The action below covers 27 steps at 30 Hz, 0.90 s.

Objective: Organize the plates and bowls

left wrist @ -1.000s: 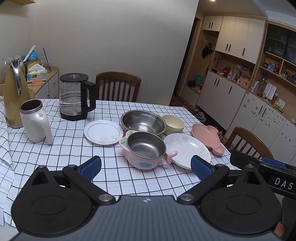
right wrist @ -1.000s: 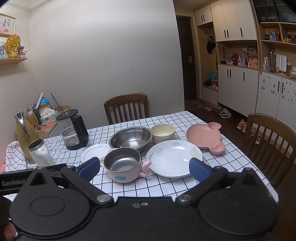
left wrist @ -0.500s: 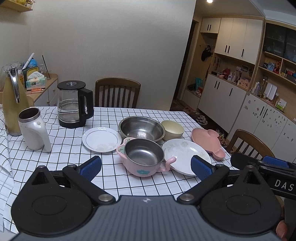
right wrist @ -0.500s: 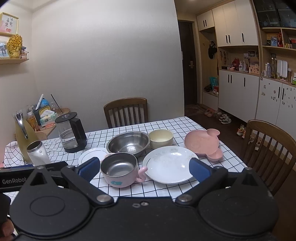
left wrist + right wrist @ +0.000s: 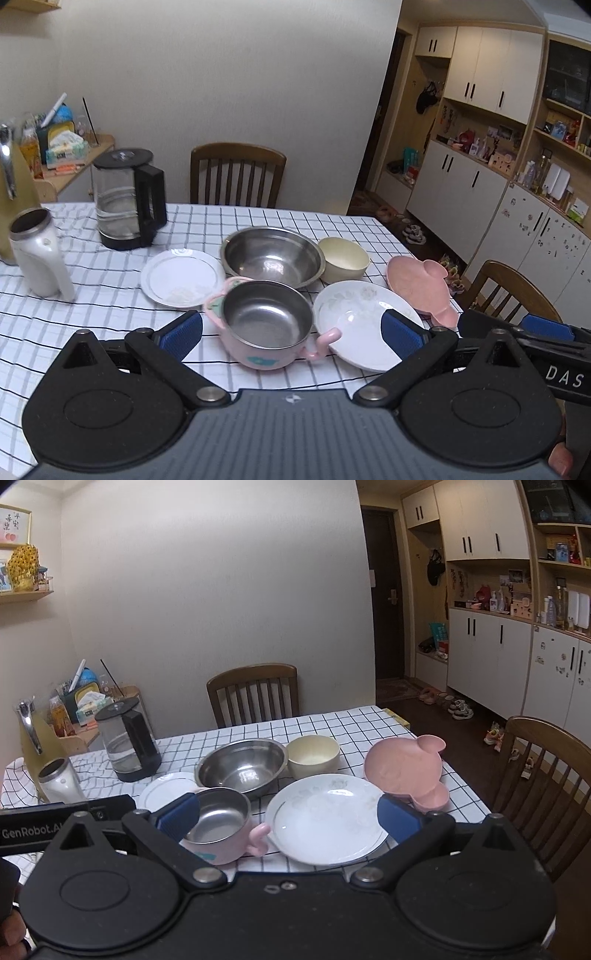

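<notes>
Both claws have closed in on the dishes since the earlier frames, which now sit larger and lower in each view; no dish has shifted on the table (image 5: 110, 314).

Left claw (image 5: 291, 332): jaws apart, nothing held, hovering short of the table edge. Right claw (image 5: 288, 816): jaws apart, nothing held, likewise above the near edge.

Nearest, straight ahead of the left claw, stands the pink pot (image 5: 266, 325) with steel liner, upright, handle toward the right pad. Just right of it, and straight ahead of the right claw, lies the large plate (image 5: 327, 821), its near rim between that claw's pads. Beyond the pot and to the left lies the small plate (image 5: 183, 277), flat. Directly behind the pot sits the steel bowl (image 5: 273, 256); whether the two touch cannot be told. Right of it, just beside, stands the cream bowl (image 5: 343, 260). Far right of both claws rests the pink dish (image 5: 404, 771), near the table's right edge. Further left stand a kettle (image 5: 127, 201) and a white mug (image 5: 37, 253), well apart from the dishes.

Assessment: nothing is stacked or nested; all six pieces lie singly. Task judged at its start. Remaining: gather plates together, nest bowls. First grasp looks likely on the pot or large plate
</notes>
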### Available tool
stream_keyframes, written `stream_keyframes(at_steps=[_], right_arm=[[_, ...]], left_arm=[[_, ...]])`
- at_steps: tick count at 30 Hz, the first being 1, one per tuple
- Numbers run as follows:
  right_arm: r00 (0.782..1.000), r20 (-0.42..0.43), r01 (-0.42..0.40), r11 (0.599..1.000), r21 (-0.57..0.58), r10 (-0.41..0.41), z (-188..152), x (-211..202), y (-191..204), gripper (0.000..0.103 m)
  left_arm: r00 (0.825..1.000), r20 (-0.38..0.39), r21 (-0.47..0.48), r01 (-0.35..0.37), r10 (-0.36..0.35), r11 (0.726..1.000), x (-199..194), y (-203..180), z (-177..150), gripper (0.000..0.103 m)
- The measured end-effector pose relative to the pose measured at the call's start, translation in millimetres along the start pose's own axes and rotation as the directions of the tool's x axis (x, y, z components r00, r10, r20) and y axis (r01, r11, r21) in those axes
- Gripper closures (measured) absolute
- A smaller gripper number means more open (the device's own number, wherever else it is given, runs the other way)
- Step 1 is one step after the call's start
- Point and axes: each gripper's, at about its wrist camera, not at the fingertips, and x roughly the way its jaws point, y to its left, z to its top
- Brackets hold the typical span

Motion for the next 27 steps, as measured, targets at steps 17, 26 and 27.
stream_keyframes(at_steps=[17, 26, 27], right_arm=[[0.974, -0.227, 0.017, 1.0, -0.011, -0.02, 10, 142, -101, 0.02], [0.927, -0.374, -0.019, 1.0, -0.012, 0.013, 7, 202, -133, 0.031], [0.921, -0.389, -0.023, 1.0, -0.003, 0.02, 7, 207, -136, 0.033]], left_arm=[[0.974, -0.217, 0.062, -0.05, 0.062, 0.997, 172, -69, 28, 0.001], [0.922, -0.367, 0.139, -0.077, 0.124, 0.987, 248, -78, 38, 0.012], [0.915, -0.384, 0.147, -0.075, 0.127, 0.986, 255, -78, 39, 0.013]])
